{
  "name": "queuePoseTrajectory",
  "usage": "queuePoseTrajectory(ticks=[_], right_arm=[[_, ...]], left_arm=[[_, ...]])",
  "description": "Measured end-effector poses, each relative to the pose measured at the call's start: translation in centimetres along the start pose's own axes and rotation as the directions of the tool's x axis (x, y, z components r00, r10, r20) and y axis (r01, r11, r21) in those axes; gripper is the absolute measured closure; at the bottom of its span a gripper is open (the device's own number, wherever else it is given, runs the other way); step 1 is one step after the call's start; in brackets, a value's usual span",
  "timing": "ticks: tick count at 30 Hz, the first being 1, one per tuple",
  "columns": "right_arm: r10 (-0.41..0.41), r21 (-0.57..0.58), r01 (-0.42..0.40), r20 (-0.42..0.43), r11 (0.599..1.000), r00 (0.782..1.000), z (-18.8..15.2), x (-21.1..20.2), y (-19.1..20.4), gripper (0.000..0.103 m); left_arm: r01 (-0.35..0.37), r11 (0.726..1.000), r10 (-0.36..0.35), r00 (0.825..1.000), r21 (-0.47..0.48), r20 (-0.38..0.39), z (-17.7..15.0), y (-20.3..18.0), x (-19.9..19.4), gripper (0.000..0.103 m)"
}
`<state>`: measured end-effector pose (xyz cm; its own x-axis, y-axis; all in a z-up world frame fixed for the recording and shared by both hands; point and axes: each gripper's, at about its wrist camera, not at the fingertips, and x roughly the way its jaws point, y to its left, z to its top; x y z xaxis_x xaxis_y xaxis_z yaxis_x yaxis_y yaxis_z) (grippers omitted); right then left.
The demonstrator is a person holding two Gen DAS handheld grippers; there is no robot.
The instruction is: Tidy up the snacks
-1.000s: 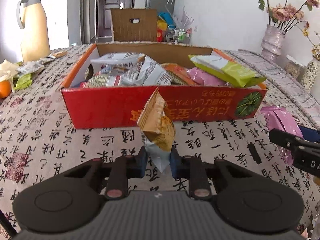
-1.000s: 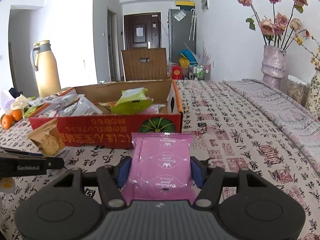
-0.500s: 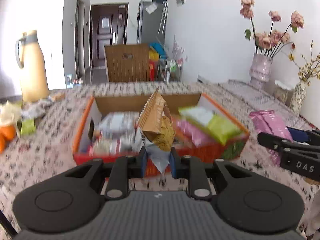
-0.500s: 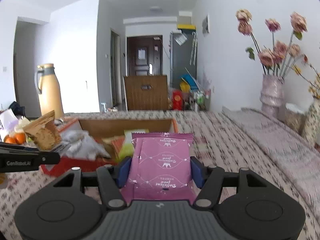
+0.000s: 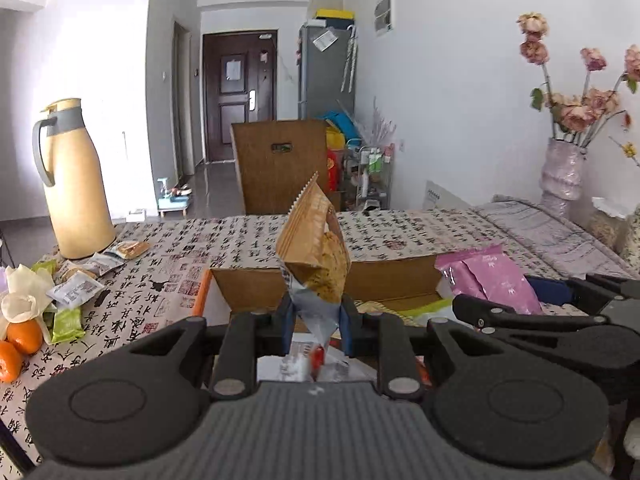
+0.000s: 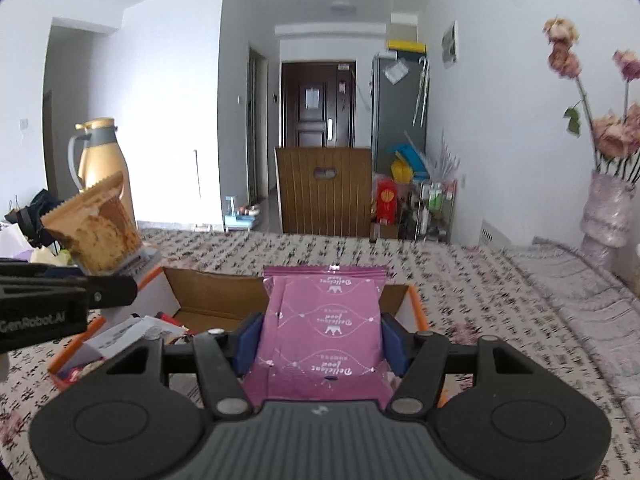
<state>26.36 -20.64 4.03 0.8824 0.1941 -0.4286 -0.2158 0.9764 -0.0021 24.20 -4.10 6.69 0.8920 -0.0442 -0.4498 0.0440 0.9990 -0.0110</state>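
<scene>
My left gripper point(image 5: 316, 320) is shut on a tan snack packet point(image 5: 314, 248) that stands upright between its blue pads, above the near part of the open cardboard box point(image 5: 384, 278). My right gripper point(image 6: 320, 338) is shut on a flat pink snack packet point(image 6: 324, 320), held over the same box point(image 6: 208, 296). In the left wrist view the pink packet point(image 5: 492, 276) shows at the right, and in the right wrist view the tan packet point(image 6: 94, 230) shows at the left. Several packets lie inside the box point(image 6: 132, 332).
A yellow thermos jug point(image 5: 74, 184) stands at the table's far left, with loose snack packets point(image 5: 76, 288) and oranges point(image 5: 18, 344) near it. A vase of dried roses point(image 5: 562, 172) stands at the far right. A wooden chair back point(image 5: 280, 168) rises beyond the patterned tablecloth point(image 5: 400, 232).
Both grippers have risen and moved forward, from in front of the red box wall to above the box's inside, each still holding its packet. The right one has come closer to the left.
</scene>
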Motion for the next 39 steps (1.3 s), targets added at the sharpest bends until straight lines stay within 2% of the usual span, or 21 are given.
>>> queuePoseTrajectory(ticks=[2, 4, 5, 6, 7, 8, 9, 13, 24, 29, 33, 39], right_arm=[[0.001, 0.006, -0.001, -0.023, 1.0, 1.0, 0.1, 1.1, 0.2, 0.042], [0.006, 0.016, -0.006, -0.038, 1.0, 0.999, 0.0, 1.7, 0.1, 0.042], [0.005, 0.016, -0.004, -0.038, 1.0, 0.999, -0.2, 1.8, 0.2, 0.039], [0.0, 0.017, 0.0, -0.039, 1.0, 0.999, -0.3, 1.7, 0.1, 0.029], [-0.004, 0.019, 0.004, -0.036, 1.0, 0.999, -0.4, 1.5, 0.0, 0.021], [-0.009, 0.026, 0.009, -0.028, 1.0, 1.0, -0.5, 1.2, -0.1, 0.008], [-0.018, 0.033, 0.019, -0.016, 0.999, 1.0, -0.6, 0.9, -0.3, 0.003], [-0.036, 0.053, 0.036, 0.0, 0.998, 0.999, -0.9, -0.4, -0.8, 0.0], [-0.014, 0.036, 0.013, 0.034, 0.999, 0.999, -3.7, -6.6, -0.5, 0.0], [0.003, 0.035, -0.005, 0.041, 0.999, 0.999, -5.6, -9.9, -0.3, 0.0], [0.005, 0.03, -0.006, 0.042, 1.0, 0.999, -7.2, -12.3, 0.0, 0.0], [0.011, 0.034, -0.011, 0.016, 0.999, 1.0, -9.8, -14.9, 0.4, 0.0]], left_arm=[[0.0, 1.0, -0.001, 1.0, -0.016, -0.019, 0.0, 0.5, 0.7, 0.076], [-0.003, 1.0, 0.003, 1.0, -0.028, -0.022, -0.3, 1.1, 1.0, 0.06], [-0.006, 0.999, 0.005, 1.0, -0.032, -0.017, -0.5, 1.3, 0.8, 0.039], [-0.012, 0.999, 0.012, 1.0, -0.038, -0.005, -0.6, 1.5, 0.6, 0.018], [-0.016, 0.999, 0.016, 1.0, -0.04, 0.015, -0.7, 1.7, 0.2, 0.012], [-0.017, 0.999, 0.018, 0.999, -0.04, 0.034, -0.8, 1.8, -0.2, 0.005], [-0.013, 0.999, 0.015, 0.999, -0.04, 0.047, -0.9, 1.8, -0.6, 0.001], [0.014, 0.998, -0.009, 0.996, -0.058, 0.086, -1.5, 2.3, -2.4, 0.0], [0.0, 0.996, 0.016, 0.986, -0.093, 0.165, -4.4, 3.2, -8.9, 0.0], [0.03, 0.996, -0.016, 0.988, -0.089, 0.157, -6.2, 3.3, -11.4, 0.0], [0.014, 0.997, -0.002, 0.988, -0.074, 0.153, -8.1, 3.0, -13.4, 0.0], [0.025, 0.997, -0.016, 0.993, -0.075, 0.117, -10.8, 3.1, -15.0, 0.0]])
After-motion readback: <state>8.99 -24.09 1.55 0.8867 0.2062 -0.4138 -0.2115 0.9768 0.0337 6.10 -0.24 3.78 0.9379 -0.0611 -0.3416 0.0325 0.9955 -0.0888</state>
